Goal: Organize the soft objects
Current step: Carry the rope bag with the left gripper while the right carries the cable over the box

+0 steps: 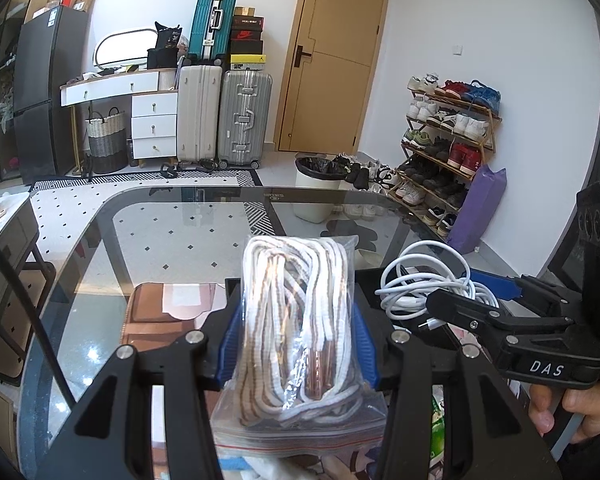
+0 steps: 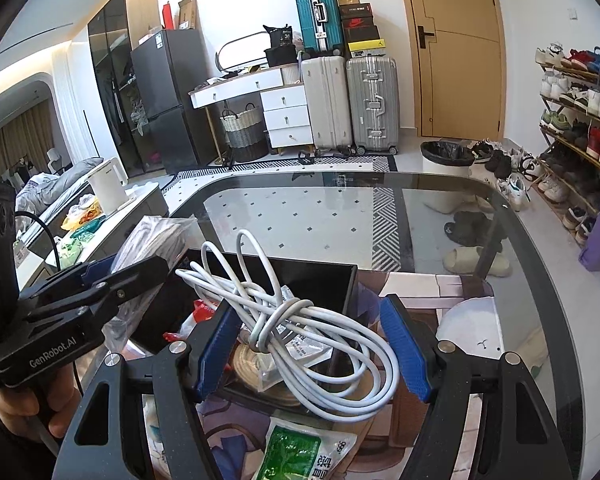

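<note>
Glass worktop [image 1: 100, 240] in bedroom. Left gripper [image 1: 296, 344] jaws clamping clear zip bag of white-brown rope [image 1: 300, 320]; right gripper [image 2: 312, 344] jaws clamping coiled white cable [image 2: 300, 332], both above black open box [image 2: 320, 280]. Carrying step; next, probably lowering into box.

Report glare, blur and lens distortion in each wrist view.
Left wrist view: glare streaks the bag of rope; the glass table reflects the room; fisheye bends the door; corners are dark. Right wrist view: the white cable is sharp, the green packet softer; walls curve.
</note>
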`<control>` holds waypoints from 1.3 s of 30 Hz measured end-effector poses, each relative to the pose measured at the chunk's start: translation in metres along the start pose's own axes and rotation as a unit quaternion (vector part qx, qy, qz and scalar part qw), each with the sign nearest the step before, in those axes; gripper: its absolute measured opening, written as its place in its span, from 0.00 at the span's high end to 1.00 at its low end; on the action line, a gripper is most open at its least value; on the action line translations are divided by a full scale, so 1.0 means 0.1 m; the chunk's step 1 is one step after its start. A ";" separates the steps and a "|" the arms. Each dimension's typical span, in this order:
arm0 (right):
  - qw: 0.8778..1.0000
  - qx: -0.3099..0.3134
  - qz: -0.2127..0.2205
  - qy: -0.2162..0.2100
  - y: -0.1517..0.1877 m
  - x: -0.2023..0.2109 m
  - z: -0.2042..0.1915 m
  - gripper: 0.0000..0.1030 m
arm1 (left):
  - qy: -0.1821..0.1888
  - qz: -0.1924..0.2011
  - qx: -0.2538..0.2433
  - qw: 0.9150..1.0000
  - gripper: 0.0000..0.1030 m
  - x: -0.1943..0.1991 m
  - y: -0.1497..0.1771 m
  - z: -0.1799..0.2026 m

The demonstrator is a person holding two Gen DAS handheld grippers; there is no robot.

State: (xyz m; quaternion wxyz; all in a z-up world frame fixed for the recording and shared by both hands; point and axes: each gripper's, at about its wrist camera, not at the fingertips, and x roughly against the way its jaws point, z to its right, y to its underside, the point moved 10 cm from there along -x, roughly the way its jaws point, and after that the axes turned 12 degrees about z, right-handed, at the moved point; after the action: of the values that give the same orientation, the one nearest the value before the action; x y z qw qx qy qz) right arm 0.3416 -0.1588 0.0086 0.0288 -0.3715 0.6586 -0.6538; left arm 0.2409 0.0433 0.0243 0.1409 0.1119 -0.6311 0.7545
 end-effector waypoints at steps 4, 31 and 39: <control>1.000 0.004 -0.003 0.006 0.02 -0.04 0.02 0.30 | 0.003 -0.001 0.004 1.000 0.54 -0.09 0.02 0.00; 1.000 0.002 -0.006 0.013 0.05 -0.19 0.16 0.30 | -0.011 -0.031 -0.029 0.999 0.54 -0.48 0.21 0.04; 1.000 0.012 -0.008 0.012 0.06 -0.23 0.14 0.30 | -0.016 -0.042 -0.056 0.997 0.51 -0.46 0.27 0.06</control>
State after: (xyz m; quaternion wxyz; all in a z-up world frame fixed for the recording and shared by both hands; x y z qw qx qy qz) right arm 0.3631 -0.1590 -0.0094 0.0203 -0.3690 0.6478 -0.6661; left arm 0.2738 0.0300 -0.0156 0.1682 0.1419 -0.6692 0.7098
